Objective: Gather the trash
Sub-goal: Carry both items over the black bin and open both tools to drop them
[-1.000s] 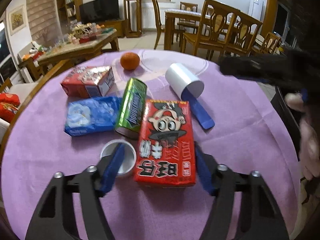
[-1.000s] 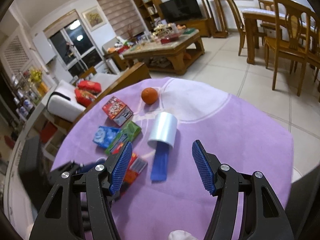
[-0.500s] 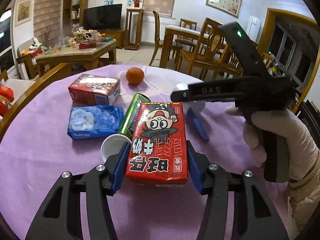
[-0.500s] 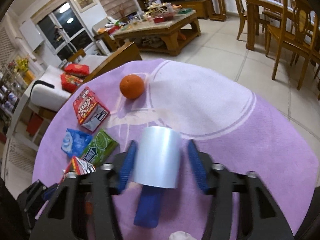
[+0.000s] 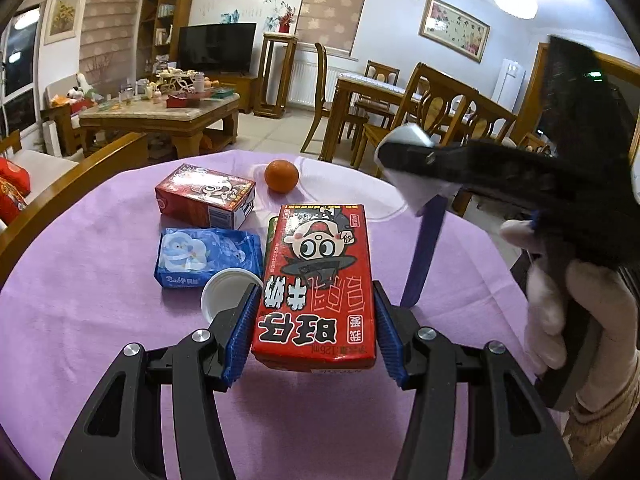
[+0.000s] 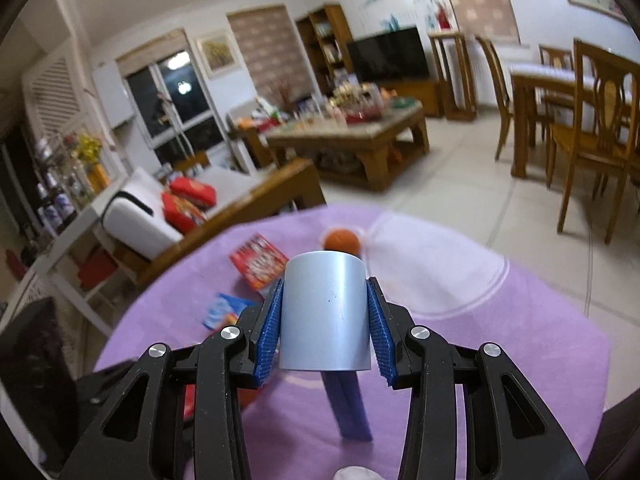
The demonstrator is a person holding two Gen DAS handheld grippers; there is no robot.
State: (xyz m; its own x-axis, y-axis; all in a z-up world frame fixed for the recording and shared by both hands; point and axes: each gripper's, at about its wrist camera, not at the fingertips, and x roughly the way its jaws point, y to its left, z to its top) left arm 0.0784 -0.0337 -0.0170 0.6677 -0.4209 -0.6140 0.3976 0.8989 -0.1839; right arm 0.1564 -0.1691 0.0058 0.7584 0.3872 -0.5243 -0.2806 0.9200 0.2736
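Note:
A red drink carton (image 5: 316, 284) with a cartoon face sits between the blue pads of my left gripper (image 5: 316, 328), which is shut on it; its front end is tipped up off the purple tablecloth (image 5: 100, 320). My right gripper (image 6: 325, 328) is shut on a white lint roller (image 6: 324, 316) held above the table, with its blue handle (image 6: 348, 404) hanging down. In the left wrist view the same roller (image 5: 412, 168) hangs at the right in the black right gripper, held by a gloved hand (image 5: 576, 320).
On the cloth lie a small red box (image 5: 204, 196), a blue wipes pack (image 5: 204, 256), an orange (image 5: 281, 176) and a white cup (image 5: 228, 296). A green can (image 5: 271, 236) is mostly hidden behind the carton. Wooden chairs and a coffee table stand beyond.
Both grippers have closed, the left on the red carton and the right on the lint roller. Both things have come up off the cloth, the roller's handle now dangling.

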